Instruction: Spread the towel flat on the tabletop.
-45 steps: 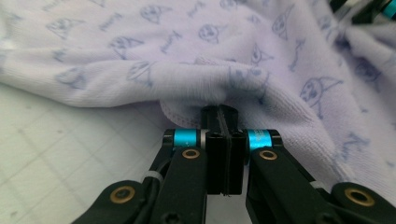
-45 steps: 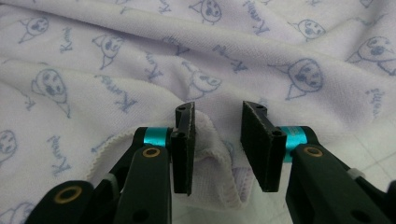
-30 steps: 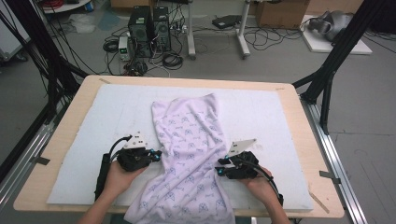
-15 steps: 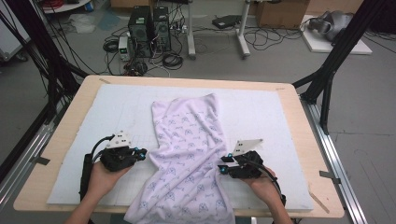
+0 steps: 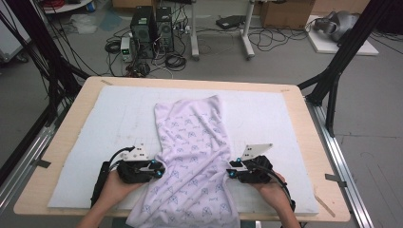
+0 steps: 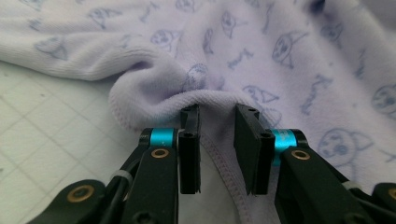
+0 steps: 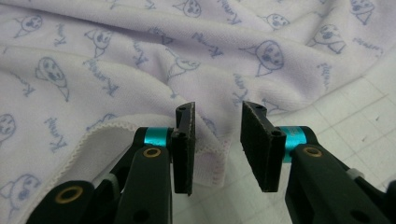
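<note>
While the lilac garment (image 5: 192, 156) lies lengthwise between them, the left gripper (image 6: 217, 135) and right gripper (image 7: 217, 140) gape narrowly at its opposite side hems.

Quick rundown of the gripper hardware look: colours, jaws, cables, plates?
Both the left gripper and right gripper are black, hand-held units with a grey three-cornered plate on top and a black cable looping back along the forearm. The gripper views show flat black rectangular jaw pads on black linkages, cyan anodised collars and brass-coloured pivot bushings. No sleeves visible.
</note>
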